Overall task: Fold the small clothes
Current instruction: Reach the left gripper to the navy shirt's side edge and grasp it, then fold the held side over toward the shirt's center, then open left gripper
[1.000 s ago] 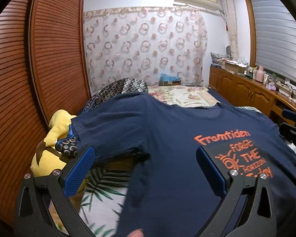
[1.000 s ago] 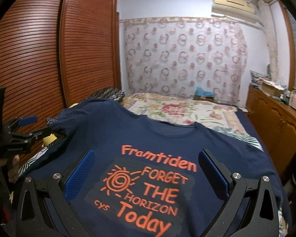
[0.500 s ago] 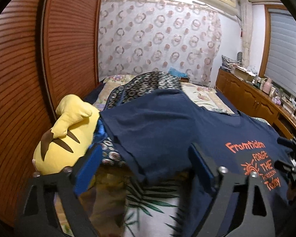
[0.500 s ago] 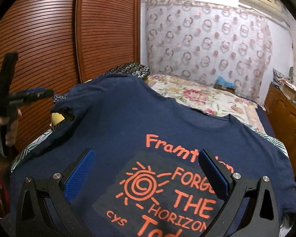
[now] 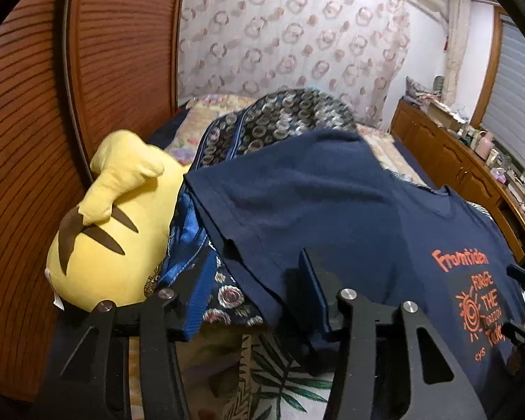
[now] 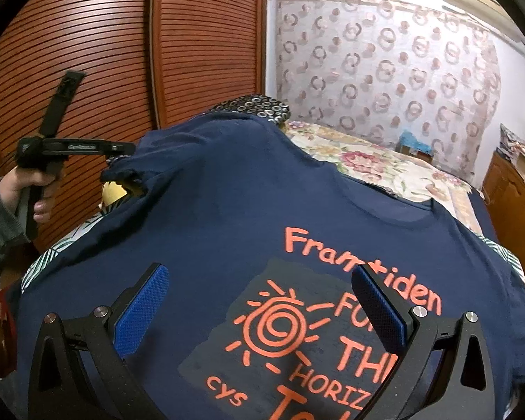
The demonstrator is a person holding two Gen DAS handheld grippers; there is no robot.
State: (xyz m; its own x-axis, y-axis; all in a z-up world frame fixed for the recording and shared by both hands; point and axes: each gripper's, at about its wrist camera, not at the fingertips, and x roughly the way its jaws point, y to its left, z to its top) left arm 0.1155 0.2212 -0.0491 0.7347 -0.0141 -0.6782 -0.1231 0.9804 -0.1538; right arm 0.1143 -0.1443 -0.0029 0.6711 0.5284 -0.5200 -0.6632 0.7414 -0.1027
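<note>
On bed [image 6: 385,171], navy T-shirt [image 6: 227,210] spread flat, orange print up, sleeve draped over pillow [image 5: 283,119]

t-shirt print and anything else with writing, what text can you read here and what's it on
"Framtiden" - orange, top line of the print on the navy t-shirt; the right tongs partly cover it.
"FORGE THE HORIZON Today" - orange, beside the sun drawing; whole only in the left wrist view.
"cys" - small orange letters at the print's lower left.
Marking on the left tongs: too small and blurred to read.
Items on the wooden counter: nothing legible.
</note>
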